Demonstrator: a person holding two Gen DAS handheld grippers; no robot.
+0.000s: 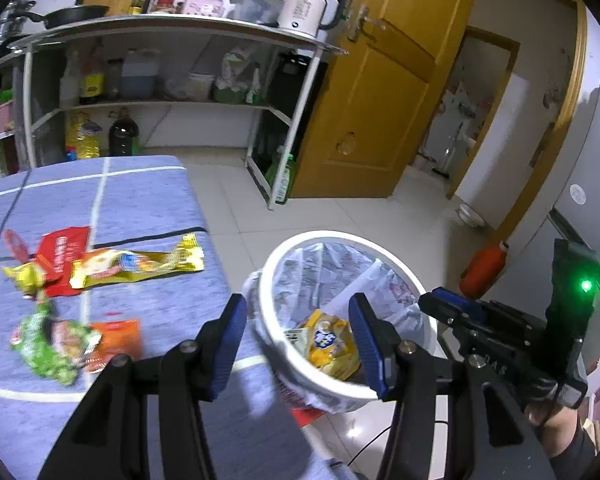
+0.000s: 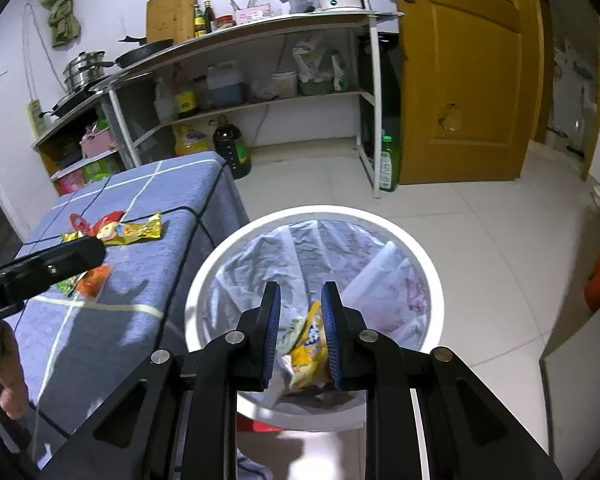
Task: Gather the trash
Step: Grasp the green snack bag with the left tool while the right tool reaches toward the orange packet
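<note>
A white bin lined with a plastic bag stands on the floor beside the blue-clothed table; it also shows in the right wrist view. A yellow wrapper lies inside it. My right gripper hangs over the bin, its jaws slightly apart with the yellow wrapper showing between them, seemingly loose. My left gripper is open and empty at the bin's near rim. On the table lie a gold wrapper, a red wrapper, a green wrapper and an orange wrapper.
A metal kitchen rack with a kettle, pans and bottles stands behind. A yellow door is open at the right. An orange object lies on the tiled floor right of the bin.
</note>
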